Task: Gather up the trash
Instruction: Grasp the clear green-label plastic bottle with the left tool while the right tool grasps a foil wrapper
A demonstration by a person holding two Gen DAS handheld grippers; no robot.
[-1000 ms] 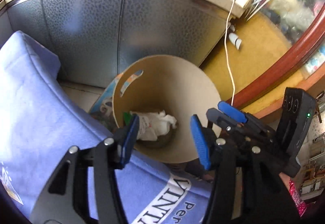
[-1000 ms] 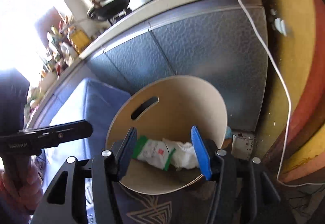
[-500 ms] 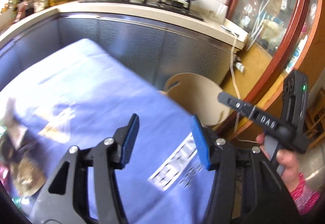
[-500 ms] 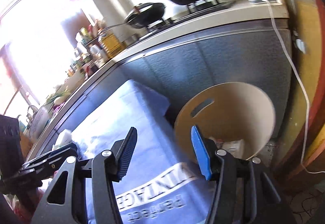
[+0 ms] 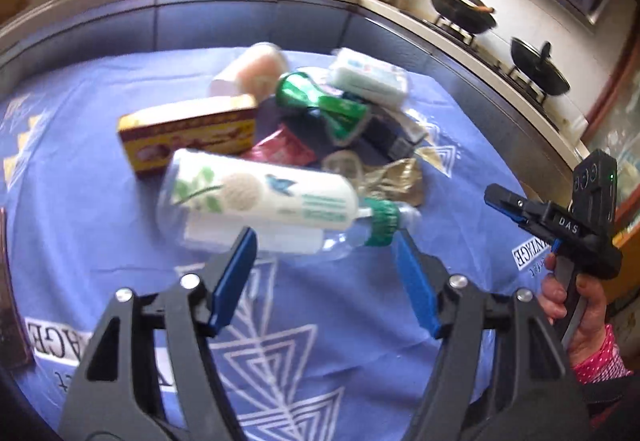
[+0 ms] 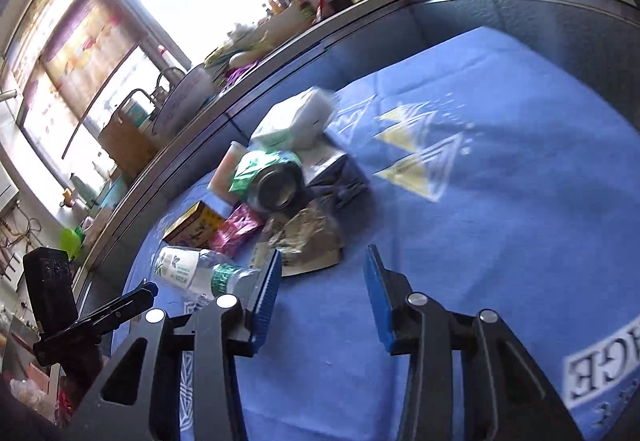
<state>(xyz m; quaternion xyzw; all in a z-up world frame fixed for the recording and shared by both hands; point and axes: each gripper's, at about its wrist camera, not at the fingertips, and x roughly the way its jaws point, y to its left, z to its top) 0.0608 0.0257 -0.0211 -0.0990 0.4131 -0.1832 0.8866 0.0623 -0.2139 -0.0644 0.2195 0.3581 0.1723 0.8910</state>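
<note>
We hold both grippers, left gripper [image 5: 324, 273] and right gripper [image 6: 320, 297], with fingers spread and empty above the table [image 5: 460, 241]; the trash pile [image 5: 280, 145] lies just ahead.

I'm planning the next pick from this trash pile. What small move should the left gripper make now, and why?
Probably ease the left gripper forward and down to straddle the plastic bottle. Its jaws stand open and empty, and the bottle lies on its side on the blue cloth just ahead of the fingertips, the nearest piece of the pile. The right gripper is also open, facing the crumpled wrapper.
</note>
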